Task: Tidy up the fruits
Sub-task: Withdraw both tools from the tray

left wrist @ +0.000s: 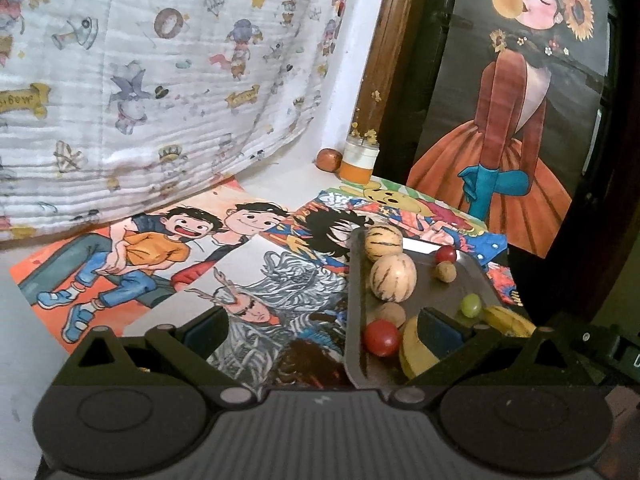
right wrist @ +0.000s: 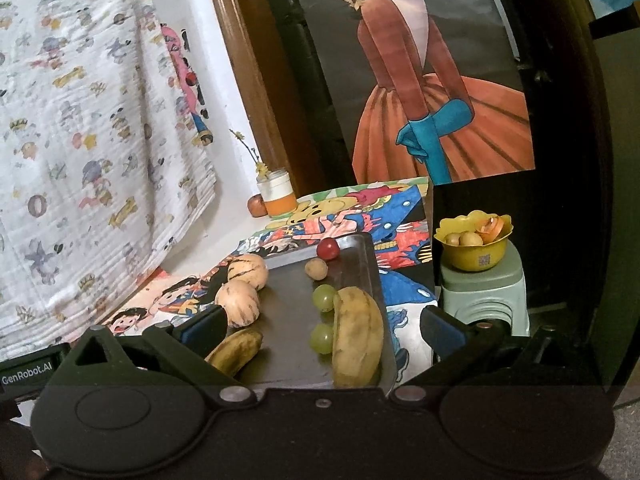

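Note:
A dark grey tray (left wrist: pixel 356 280) (right wrist: pixel 288 320) lies on a table covered with drawings. It holds two striped pale melons (left wrist: pixel 393 282) (right wrist: pixel 238 303), two bananas (right wrist: pixel 358 336) (left wrist: pixel 416 350), green grapes (right wrist: pixel 324 297) (left wrist: pixel 471 305), red round fruits (left wrist: pixel 381 337) (right wrist: pixel 328 248) and walnuts (right wrist: pixel 316 269) (left wrist: pixel 445 271). My left gripper (left wrist: pixel 320 330) is open and empty, low at the tray's near left corner. My right gripper (right wrist: pixel 320 332) is open and empty, hovering over the tray's near end, with the bananas between its fingers.
A yellow bowl (right wrist: pixel 474 258) with small fruits stands on a green stool (right wrist: pixel 486 300) right of the table. A jar (left wrist: pixel 358 162) and a brown fruit (left wrist: pixel 329 159) stand at the table's back. A patterned cloth (left wrist: pixel 140 80) hangs behind; a large painting (left wrist: pixel 512 120) leans at right.

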